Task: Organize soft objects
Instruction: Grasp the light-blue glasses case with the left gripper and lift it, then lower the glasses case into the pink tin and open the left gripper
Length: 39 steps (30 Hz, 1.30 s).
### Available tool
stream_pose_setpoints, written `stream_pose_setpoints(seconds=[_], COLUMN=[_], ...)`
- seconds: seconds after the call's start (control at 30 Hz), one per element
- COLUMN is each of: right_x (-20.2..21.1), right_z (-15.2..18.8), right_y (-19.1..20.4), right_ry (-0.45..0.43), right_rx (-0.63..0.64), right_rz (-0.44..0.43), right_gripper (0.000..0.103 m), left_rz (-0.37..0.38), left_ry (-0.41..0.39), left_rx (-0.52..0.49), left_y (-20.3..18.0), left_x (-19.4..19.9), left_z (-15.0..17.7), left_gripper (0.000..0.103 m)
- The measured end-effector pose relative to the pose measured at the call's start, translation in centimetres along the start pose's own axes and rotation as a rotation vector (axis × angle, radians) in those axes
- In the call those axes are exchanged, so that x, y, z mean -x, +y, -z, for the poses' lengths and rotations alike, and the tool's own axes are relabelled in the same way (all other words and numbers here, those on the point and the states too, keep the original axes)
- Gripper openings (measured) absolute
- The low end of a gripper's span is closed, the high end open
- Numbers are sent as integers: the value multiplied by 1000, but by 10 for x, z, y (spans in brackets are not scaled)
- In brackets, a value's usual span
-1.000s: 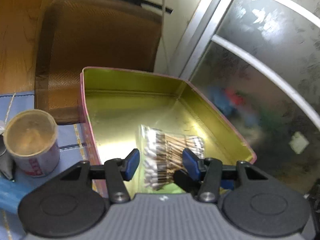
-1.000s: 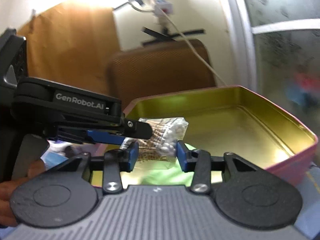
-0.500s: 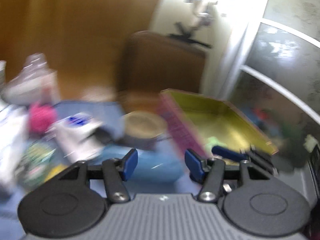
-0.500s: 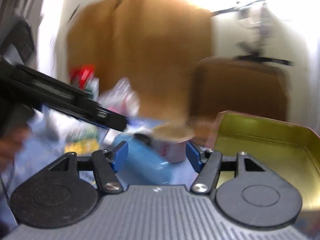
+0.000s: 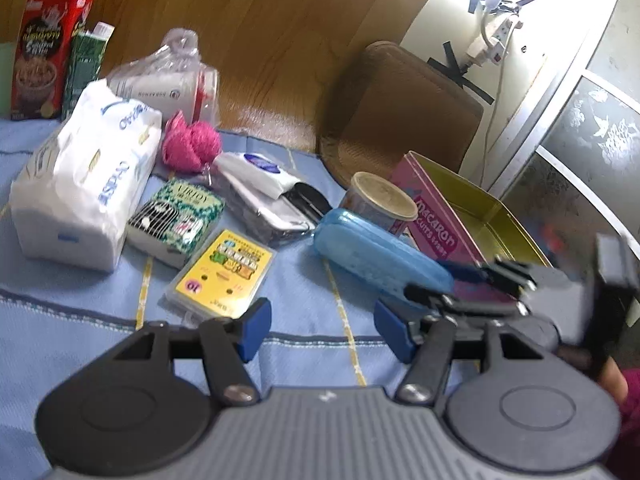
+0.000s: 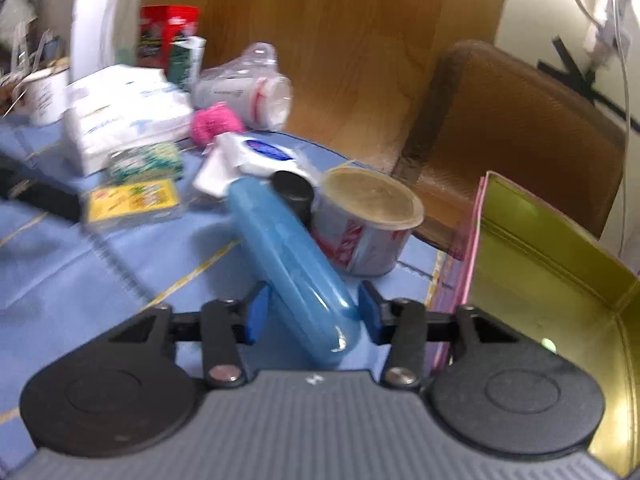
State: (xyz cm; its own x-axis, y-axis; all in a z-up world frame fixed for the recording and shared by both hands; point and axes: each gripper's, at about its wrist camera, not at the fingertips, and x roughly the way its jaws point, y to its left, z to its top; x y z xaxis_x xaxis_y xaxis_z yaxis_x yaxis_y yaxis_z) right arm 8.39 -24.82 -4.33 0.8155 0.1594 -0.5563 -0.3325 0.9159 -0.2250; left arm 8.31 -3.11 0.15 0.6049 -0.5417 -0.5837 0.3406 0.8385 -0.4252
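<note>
My left gripper (image 5: 322, 330) is open and empty above the blue cloth, near a yellow card packet (image 5: 224, 276). My right gripper (image 6: 310, 314) is open, its fingers either side of the near end of a blue oblong case (image 6: 288, 264); it shows in the left wrist view (image 5: 476, 286) beside the pink tin (image 5: 436, 228). The tin's gold inside (image 6: 552, 264) lies at the right. Soft things lie at the back: a white tissue pack (image 5: 84, 176), a pink fluffy ball (image 5: 192, 146), a white wipes pack (image 5: 256, 168).
A lidded paper cup (image 6: 366, 220) stands behind the blue case. A green patterned packet (image 5: 176, 216), a bagged white cup (image 5: 168, 80) and red and green cartons (image 5: 40, 44) stand further back. A brown chair back (image 5: 404, 120) is behind the table.
Both grippers have swung left, away from the tin and the cotton swab bag inside it, and now face the cluttered cloth. The left one let go of the swab bag.
</note>
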Motion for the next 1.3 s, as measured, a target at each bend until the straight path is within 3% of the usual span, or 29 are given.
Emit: stream_pose_setpoints(seconds=[0.1,0.23,0.3,0.43,0.57,0.77,0.83,0.9,0.93,0.97,1.03,1.13,1.3], right_x=[22,43,51,57,47,35,28,19,19,20,24,42,65], right_z=[15,29,31,30,38,42,42,44,47,47,47,47,40], right_y=[28,52,50,23,17,34,35,33,33,34,34,32,1], right_ry=[-34,-51,-64,-94,-76,-68,-62,-49,-69,-76,-96,-192,-307], right_rx=[73,84,31,-174,-292,-302,-306,-327,-326,-324,-331,-303,-299], right_rz=[9,-63,-109,-151,-177,-159,-130,-138,-141,-152,-138,-82,63], right_gripper=[36,41,43,70,72,73,73,67,55,53,53,53,53], left_rz=[-1,-1,-5,9,29,45,22,4,28,34,24,36,155], left_ry=[7,11,20,35,64,117,138,187,215,210,192,121,44], left_rx=[8,14,10,22,14,-35,-54,-72,-53,-27,-39,-127,-191], left_y=[1,0,-1,-2,-11,-43,-55,-62,-62,-61,-68,-95,-148], left_x=[0,0,-1,-2,-13,-47,-63,-81,-90,-91,-86,-68,-68], left_z=[4,7,7,2,-7,-19,-20,-18,-16,-14,-13,-20,-55], left_gripper=[63,70,70,74,79,84,80,52,51,51,50,49,47])
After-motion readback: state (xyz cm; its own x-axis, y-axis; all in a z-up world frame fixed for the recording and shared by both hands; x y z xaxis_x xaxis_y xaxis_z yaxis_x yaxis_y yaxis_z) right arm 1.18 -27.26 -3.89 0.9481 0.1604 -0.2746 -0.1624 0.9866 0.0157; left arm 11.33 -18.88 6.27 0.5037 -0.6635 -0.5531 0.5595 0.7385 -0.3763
